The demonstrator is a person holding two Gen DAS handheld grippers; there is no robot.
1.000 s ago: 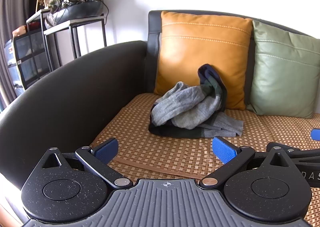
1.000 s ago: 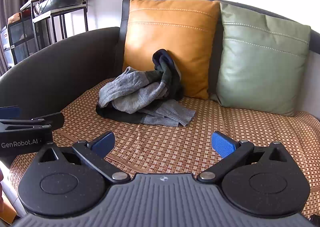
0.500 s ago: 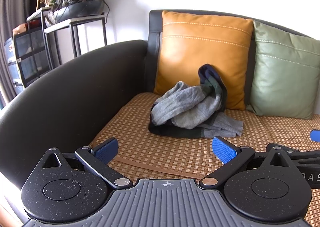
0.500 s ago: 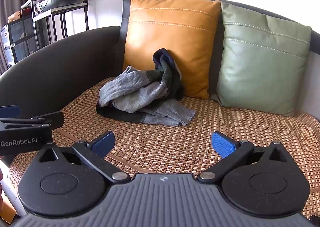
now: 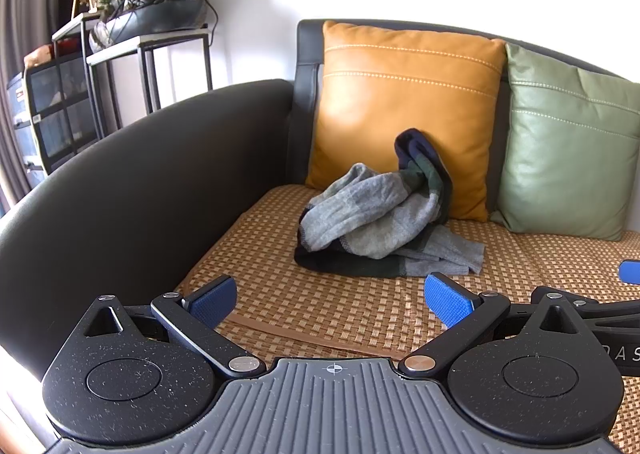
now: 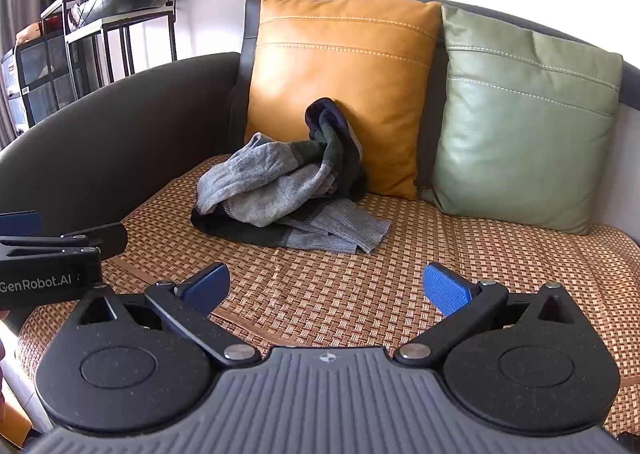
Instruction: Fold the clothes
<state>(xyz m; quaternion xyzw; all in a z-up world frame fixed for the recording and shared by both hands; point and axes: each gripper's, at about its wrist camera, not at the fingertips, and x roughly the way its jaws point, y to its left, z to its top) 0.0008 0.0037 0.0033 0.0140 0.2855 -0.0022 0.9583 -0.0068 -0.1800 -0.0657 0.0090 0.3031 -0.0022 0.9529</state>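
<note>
Both grippers are held low over the front edge of the sofa seat, side by side and aimed at the garment, presumably so a reach can be started from either side; nothing is touched yet. The left gripper is spread wide, blue pads well apart, nothing gripped; the right gripper is likewise wide open and empty.

The garment is found crumpled in a heap on the woven seat mat, toward the back, its raised dark end leaned against the orange cushion; the green cushion is beside it, not touching. Grey knit is seen on top, with dark green and navy bands; a flat grey flap is spread out toward the front right; no sleeve or hem can be told apart.

Folding is judged not begun; the heap would first need to be pulled out flat.
</note>
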